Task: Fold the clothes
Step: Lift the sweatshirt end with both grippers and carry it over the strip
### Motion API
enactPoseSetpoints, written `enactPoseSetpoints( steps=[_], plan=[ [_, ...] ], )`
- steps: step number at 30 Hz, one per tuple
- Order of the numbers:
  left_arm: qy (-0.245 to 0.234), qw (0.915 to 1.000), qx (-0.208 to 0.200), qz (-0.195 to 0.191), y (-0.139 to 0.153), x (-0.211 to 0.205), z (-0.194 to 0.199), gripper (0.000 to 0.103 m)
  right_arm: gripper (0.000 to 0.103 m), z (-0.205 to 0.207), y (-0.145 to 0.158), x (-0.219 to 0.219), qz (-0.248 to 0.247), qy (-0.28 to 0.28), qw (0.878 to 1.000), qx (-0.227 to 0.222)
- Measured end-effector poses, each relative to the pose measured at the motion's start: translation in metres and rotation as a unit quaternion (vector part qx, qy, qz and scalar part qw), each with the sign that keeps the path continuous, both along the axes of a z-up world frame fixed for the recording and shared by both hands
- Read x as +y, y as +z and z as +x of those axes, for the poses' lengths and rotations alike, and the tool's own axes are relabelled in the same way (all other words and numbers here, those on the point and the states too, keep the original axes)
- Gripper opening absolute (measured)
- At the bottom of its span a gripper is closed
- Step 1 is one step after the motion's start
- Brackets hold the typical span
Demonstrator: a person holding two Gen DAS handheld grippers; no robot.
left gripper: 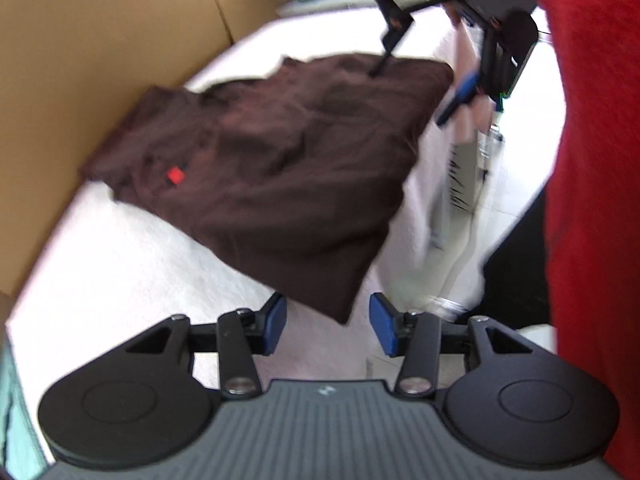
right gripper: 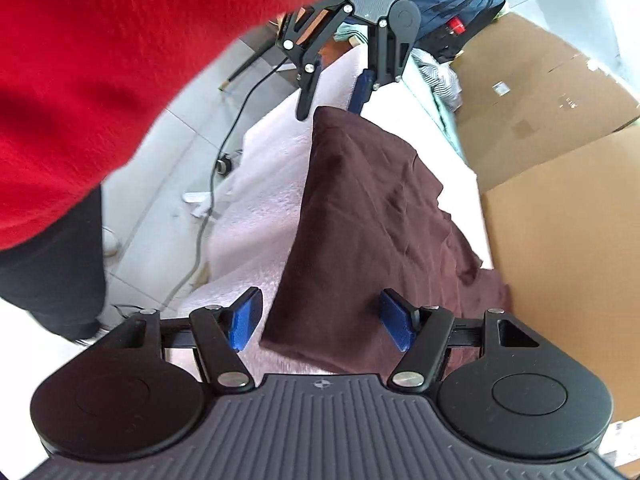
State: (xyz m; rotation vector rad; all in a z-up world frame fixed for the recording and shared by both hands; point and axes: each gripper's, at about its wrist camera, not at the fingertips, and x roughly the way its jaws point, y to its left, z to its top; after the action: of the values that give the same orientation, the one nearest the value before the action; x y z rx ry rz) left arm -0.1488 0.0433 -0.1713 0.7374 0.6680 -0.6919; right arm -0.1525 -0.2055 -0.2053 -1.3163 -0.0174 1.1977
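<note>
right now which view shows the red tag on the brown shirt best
The left wrist view: the red tag shows plainly on the brown shirt spread on the white cover. In the right wrist view the shirt is visible, but no tag.

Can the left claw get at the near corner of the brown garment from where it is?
Probably yes. The left claw is open, and the brown garment has its near corner lying just ahead between the pads, on the white cover, with nothing blocking.

Bright daylight, white cover blown out; motion blur, fisheye-bent edges.
</note>
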Motion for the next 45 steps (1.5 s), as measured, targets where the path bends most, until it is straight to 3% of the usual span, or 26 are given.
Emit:
enactPoseSetpoints(
  steps=[7, 10, 12, 17, 19, 20, 21, 24, 28, 31, 39, 42, 45],
  plan=[
    [0.010, 0.9911, -0.117, 0.063, -0.014, -0.018, -0.025, 0.058, 0.066, -0.004, -0.016, 0.006, 0.031, -0.025, 0.999, -0.035],
    [-0.017, 0.9833, -0.156, 0.093, -0.021, -0.028, -0.043, 0.060, 0.066, -0.003, -0.020, 0.006, 0.040, -0.026, 0.998, -0.044],
    [-0.041, 0.9784, -0.169, 0.112, -0.027, -0.035, -0.053, 0.070, 0.066, -0.003, -0.020, 0.004, 0.045, -0.028, 0.998, -0.045],
    [-0.052, 0.9579, -0.217, 0.181, -0.051, -0.049, -0.058, 0.070, 0.066, 0.001, -0.020, 0.001, 0.055, -0.041, 0.996, -0.052],
    [-0.047, 0.9515, -0.226, 0.203, -0.058, -0.052, -0.053, 0.069, 0.060, 0.002, -0.021, 0.002, 0.056, -0.046, 0.996, -0.056],
    [-0.044, 0.9500, -0.226, 0.210, -0.060, -0.052, -0.050, 0.060, 0.055, 0.003, -0.021, 0.002, 0.055, -0.048, 0.996, -0.058],
    [-0.038, 0.9503, -0.226, 0.211, -0.058, -0.053, -0.049, 0.038, 0.043, 0.003, -0.021, 0.002, 0.055, -0.052, 0.995, -0.058],
    [-0.024, 0.9562, -0.210, 0.203, -0.044, -0.054, -0.046, 0.020, 0.030, 0.006, -0.005, 0.006, 0.054, -0.080, 0.995, -0.012],
    [-0.029, 0.9623, -0.187, 0.195, -0.017, -0.051, -0.043, 0.016, 0.013, 0.008, 0.021, 0.009, 0.052, -0.112, 0.992, 0.031],
    [-0.033, 0.9660, -0.175, 0.187, 0.003, -0.046, -0.040, 0.015, 0.012, 0.014, 0.046, 0.009, 0.062, -0.141, 0.986, 0.065],
    [-0.009, 0.9903, -0.084, 0.111, 0.083, -0.027, 0.015, 0.015, 0.012, 0.047, 0.112, 0.010, 0.086, -0.185, 0.970, 0.129],
    [-0.017, 0.9961, -0.034, 0.079, 0.105, -0.018, 0.047, 0.015, 0.012, 0.070, 0.129, 0.014, 0.078, -0.207, 0.958, 0.181],
    [-0.030, 0.9986, 0.009, 0.043, 0.118, -0.006, 0.086, 0.015, 0.012, 0.107, 0.142, 0.018, 0.066, -0.247, 0.934, 0.251]
  ],
)
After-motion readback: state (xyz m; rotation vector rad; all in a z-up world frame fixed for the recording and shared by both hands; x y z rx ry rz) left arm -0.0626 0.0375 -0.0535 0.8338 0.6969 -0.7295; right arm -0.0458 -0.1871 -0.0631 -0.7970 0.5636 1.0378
